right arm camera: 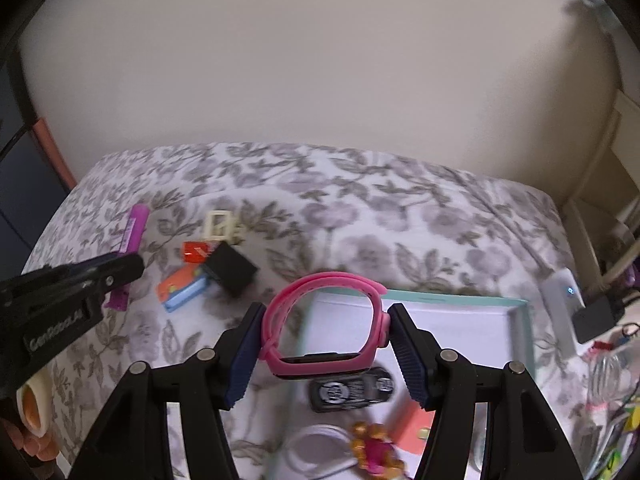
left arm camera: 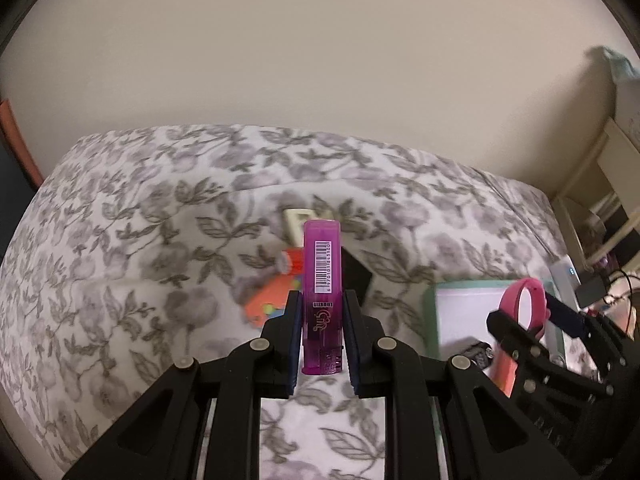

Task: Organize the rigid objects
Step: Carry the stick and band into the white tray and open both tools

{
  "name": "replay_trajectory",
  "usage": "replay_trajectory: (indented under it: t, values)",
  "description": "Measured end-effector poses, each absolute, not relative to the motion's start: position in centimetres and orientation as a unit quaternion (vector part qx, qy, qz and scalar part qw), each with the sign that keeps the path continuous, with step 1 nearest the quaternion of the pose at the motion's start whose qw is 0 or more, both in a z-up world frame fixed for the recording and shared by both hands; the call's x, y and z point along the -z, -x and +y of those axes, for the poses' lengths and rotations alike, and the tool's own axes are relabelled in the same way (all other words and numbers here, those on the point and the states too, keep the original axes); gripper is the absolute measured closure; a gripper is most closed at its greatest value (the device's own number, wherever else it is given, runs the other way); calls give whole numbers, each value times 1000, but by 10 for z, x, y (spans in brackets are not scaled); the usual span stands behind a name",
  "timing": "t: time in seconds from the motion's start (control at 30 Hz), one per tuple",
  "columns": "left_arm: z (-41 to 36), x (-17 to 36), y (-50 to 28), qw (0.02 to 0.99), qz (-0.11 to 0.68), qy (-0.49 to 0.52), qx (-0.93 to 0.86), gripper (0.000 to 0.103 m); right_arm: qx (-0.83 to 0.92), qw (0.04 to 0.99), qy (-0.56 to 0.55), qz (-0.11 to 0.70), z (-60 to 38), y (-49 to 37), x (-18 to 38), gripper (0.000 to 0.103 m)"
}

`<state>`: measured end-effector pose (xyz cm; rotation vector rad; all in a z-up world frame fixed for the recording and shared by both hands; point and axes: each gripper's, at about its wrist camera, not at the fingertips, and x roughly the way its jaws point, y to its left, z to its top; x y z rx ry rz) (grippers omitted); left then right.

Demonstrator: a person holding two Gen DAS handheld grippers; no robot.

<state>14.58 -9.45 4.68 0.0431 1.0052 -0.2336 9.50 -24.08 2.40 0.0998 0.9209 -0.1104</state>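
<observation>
My left gripper [left arm camera: 321, 300] is shut on a purple lighter [left arm camera: 322, 280], held upright above the floral bedspread; it also shows in the right wrist view [right arm camera: 134, 228]. My right gripper [right arm camera: 326, 320] is shut on a pink wristband [right arm camera: 326, 320], held over the near edge of a shallow white tray with a mint rim [right arm camera: 520, 308]. The wristband and right gripper show at the right in the left wrist view [left arm camera: 528, 304]. On the bed lie a black box [right arm camera: 232, 270], a red piece [right arm camera: 196, 252], an orange-and-blue piece [right arm camera: 182, 286] and a cream frame [right arm camera: 218, 224].
In the tray lie a black oval tag [right arm camera: 352, 390], a white cable coil [right arm camera: 316, 452], a gold-and-pink trinket [right arm camera: 374, 446] and an orange card [right arm camera: 412, 426]. A white device [right arm camera: 564, 300], a black plug and clutter sit at the right. A wall stands behind the bed.
</observation>
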Motion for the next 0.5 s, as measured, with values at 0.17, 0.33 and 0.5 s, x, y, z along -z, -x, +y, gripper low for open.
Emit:
replay_trajectory:
  t: [0.17, 0.33, 0.5]
  values:
    - [-129, -43, -136, 862, 483, -39, 149, 83, 75, 891, -62, 444, -270, -83, -19, 38]
    - [-164, -40, -129, 859, 476, -61, 176, 83, 101, 884, -71, 451, -296, -73, -10, 38]
    - [-200, -29, -125, 853, 477, -78, 197, 83, 125, 878, -86, 453, -320, -63, -3, 38]
